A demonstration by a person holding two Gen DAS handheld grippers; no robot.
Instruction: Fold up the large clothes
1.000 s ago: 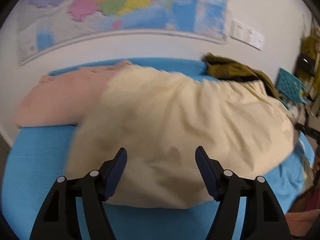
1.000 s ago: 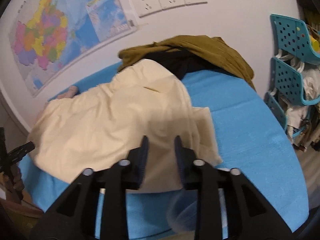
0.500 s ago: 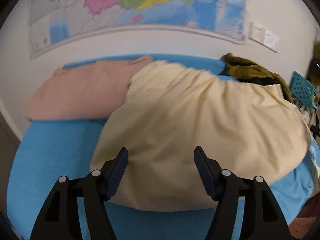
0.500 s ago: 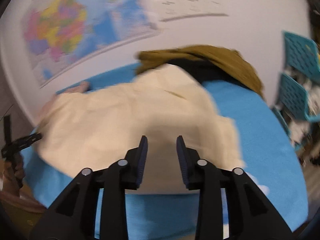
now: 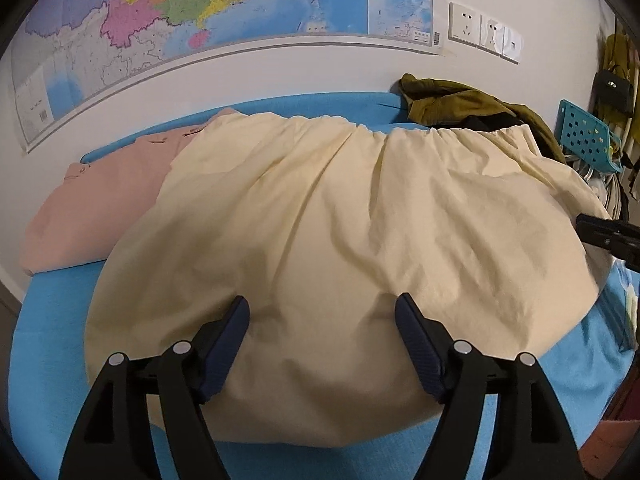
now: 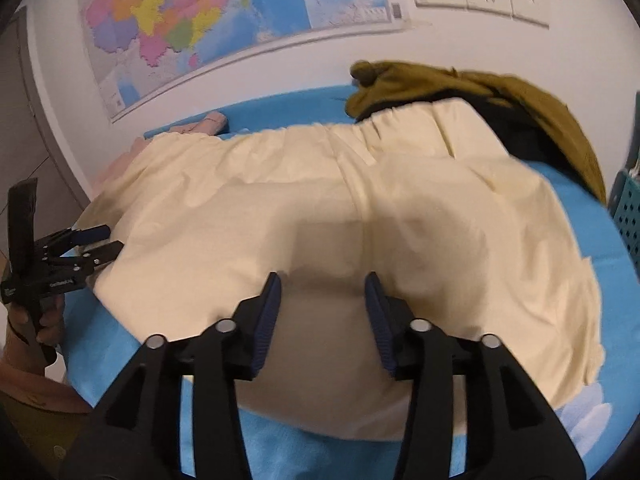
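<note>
A large cream-yellow garment [image 5: 340, 232] with a gathered waistband at its far edge lies spread on the blue table [image 5: 52, 344]; it also shows in the right wrist view [image 6: 340, 216]. My left gripper [image 5: 322, 320] is open and empty, hovering over the garment's near left part. My right gripper [image 6: 322, 296] is open and empty over the near middle of the garment. The left gripper also shows at the left edge of the right wrist view [image 6: 96, 242], beside the garment's left edge.
A folded pink garment [image 5: 96, 204] lies at the table's left, partly under the cream one. An olive and black clothes pile [image 5: 472, 106] sits at the back right. A teal perforated rack [image 5: 588, 136] stands right of the table. A wall map [image 5: 224, 8] hangs behind.
My right gripper opened from nearly shut to wide. Both grippers shifted over the garment, which now lies spread flatter across the table.
</note>
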